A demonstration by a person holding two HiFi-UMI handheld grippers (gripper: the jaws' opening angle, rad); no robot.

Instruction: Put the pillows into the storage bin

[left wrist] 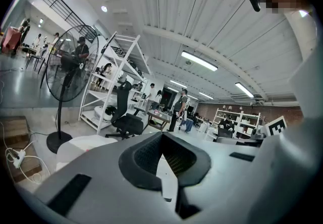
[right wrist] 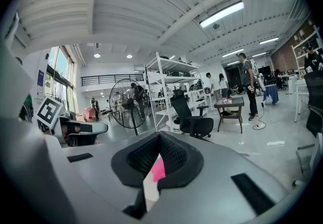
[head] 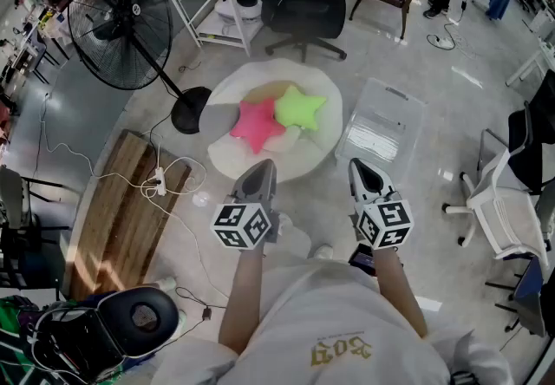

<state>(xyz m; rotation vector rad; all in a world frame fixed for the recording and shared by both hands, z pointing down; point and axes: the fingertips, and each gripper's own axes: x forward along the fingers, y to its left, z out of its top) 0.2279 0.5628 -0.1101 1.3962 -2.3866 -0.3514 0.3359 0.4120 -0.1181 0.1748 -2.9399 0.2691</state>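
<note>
Pillows — pink star (head: 254, 124) and green star (head: 299, 107) — lay on the round white cushion (head: 260, 168) | storage bin (head: 395, 95) beside it held none | left gripper (head: 264, 166) and right gripper (head: 358, 168) jaws pressed together, empty | nothing done yet

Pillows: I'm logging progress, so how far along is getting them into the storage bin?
Done: nothing; the clear storage bin holds no pillow. In hand: nothing; left gripper and right gripper are shut and empty. Left: pink star pillow and green star pillow, both on the round white cushion.
</note>
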